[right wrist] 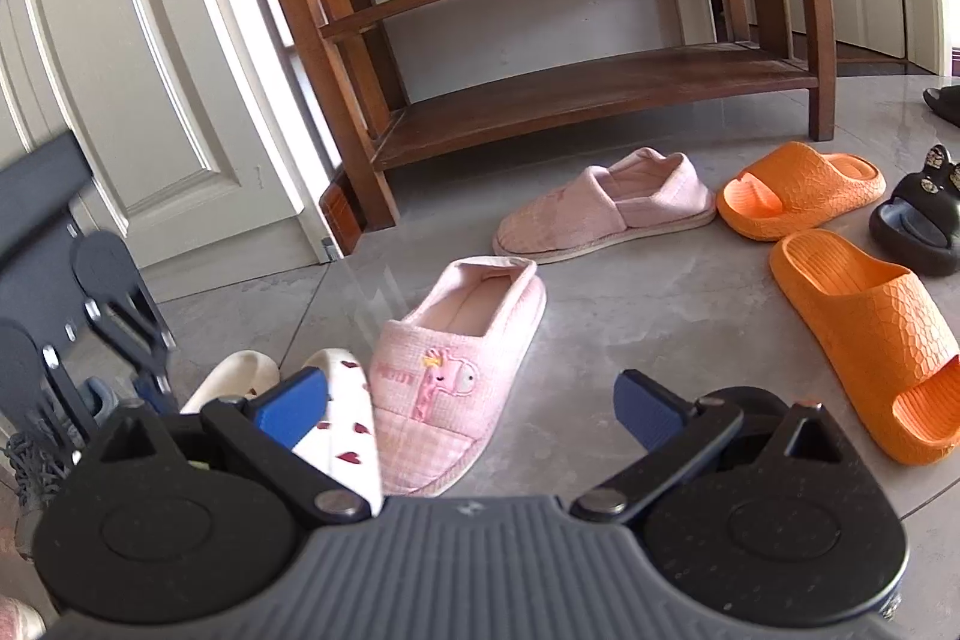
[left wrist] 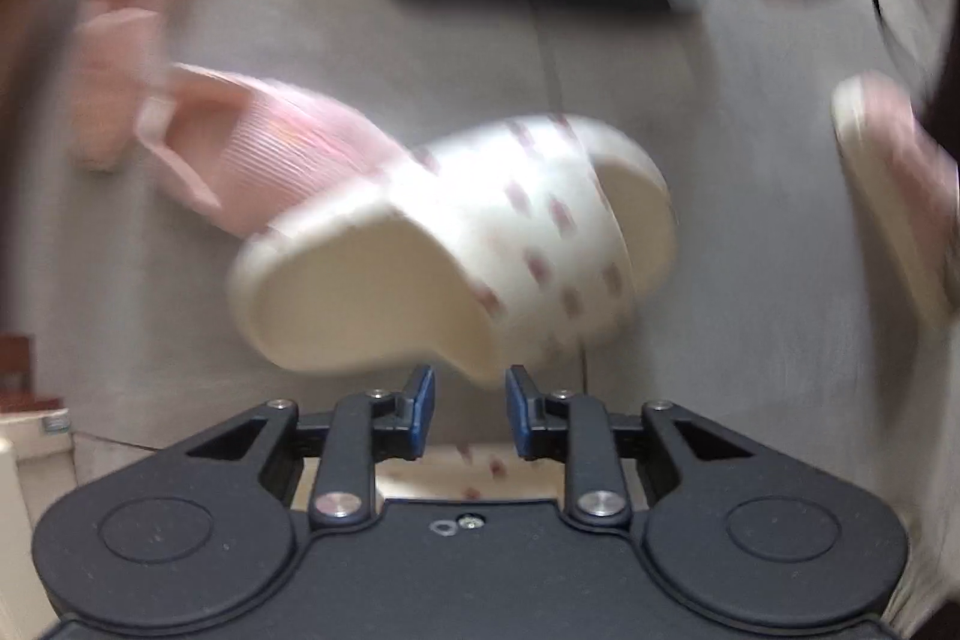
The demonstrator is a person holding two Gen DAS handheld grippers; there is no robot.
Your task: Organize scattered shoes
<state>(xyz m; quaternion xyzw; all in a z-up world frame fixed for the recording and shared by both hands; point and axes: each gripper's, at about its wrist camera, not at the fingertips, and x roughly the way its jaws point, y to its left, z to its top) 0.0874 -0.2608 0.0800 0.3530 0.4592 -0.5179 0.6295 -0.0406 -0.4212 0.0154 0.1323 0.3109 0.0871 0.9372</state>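
White heart-print slide (left wrist: pixel 456 244) lies on the floor just ahead of my left claw (left wrist: pixel 470 403), pads narrowly parted, holding nothing. My right claw (right wrist: pixel 474 409) gapes wide, empty. Risk: blurred view; closing off-centre would skid the slide into the pink slipper (left wrist: pixel 264 154) behind.

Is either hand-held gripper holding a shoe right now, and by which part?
Neither. The left hand-held gripper is open just short of the white heart-print slide's sole edge. The right hand-held gripper is wide open above the floor.
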